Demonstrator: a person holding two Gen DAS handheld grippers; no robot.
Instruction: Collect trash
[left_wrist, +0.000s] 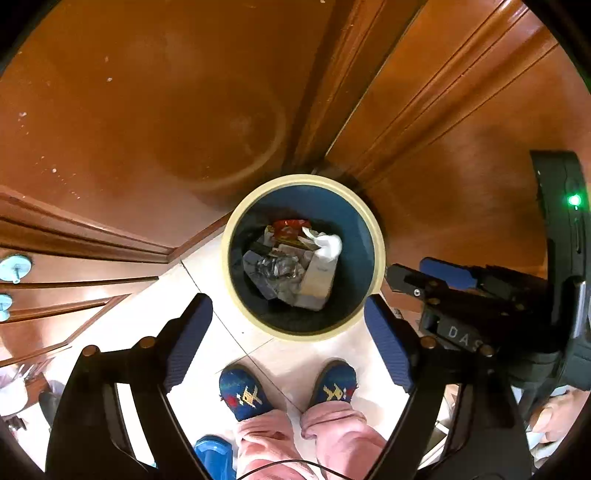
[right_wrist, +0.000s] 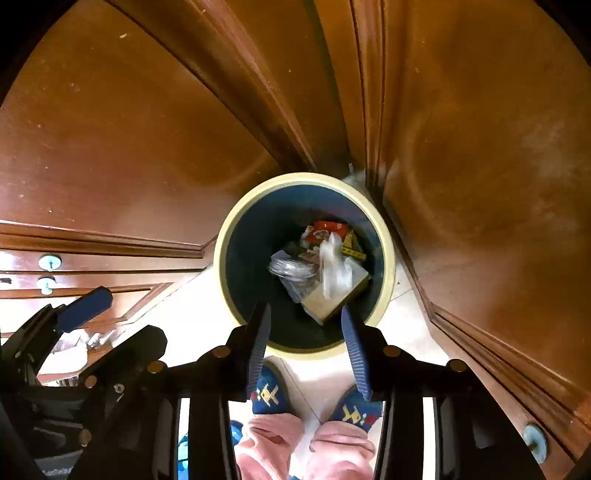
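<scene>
We held the left gripper (left_wrist: 288, 325) and right gripper (right_wrist: 304, 325), both released and empty, above the trash bin (left_wrist: 236, 221) on the pale tiled floor (left_wrist: 207, 269) in the corner of the wooden cabinets (left_wrist: 147, 110).

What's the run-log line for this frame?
phase: over trash bin | left gripper: open, empty | right gripper: open, empty | bin contents: cardboard box, wrappers, plastic bag | bin: on floor in wooden corner

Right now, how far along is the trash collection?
Done: wrappers, a clear bag and a box lie inside the bin. In hand: nothing; left gripper and right gripper hang above it, jaws open and empty. Left: no loose trash visible on the floor.
</scene>
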